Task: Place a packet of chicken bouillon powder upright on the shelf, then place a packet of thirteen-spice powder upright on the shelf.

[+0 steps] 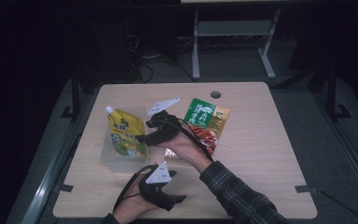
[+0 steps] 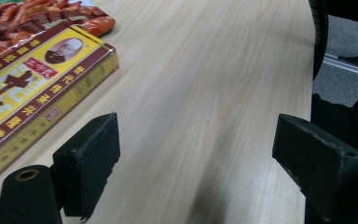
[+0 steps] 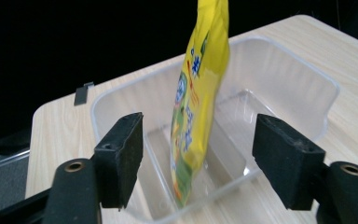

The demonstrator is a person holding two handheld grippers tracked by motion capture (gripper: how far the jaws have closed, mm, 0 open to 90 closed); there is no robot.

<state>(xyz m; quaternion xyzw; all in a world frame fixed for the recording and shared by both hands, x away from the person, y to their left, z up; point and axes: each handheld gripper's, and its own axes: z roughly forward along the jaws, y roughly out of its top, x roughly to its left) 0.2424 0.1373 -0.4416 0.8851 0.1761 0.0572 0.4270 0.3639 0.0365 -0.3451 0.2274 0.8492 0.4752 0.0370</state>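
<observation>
The yellow pouch [image 3: 198, 107] stands in the clear tub [image 3: 303, 79], untouched between the right tool's [image 3: 198, 161] released jaws.

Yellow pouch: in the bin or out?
In. The yellow pouch stands inside the clear bin, its lower end on the floor; the open right gripper isn't touching it.

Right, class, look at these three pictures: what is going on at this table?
A person works at a wooden table with a gripper in each hand. The right gripper stands open at a clear plastic tub, with a yellow spouted pouch standing in the tub between its jaws, which do not press on it. The left gripper waits open over bare wood, beside a yellow and maroon box and a green snack packet.
</observation>
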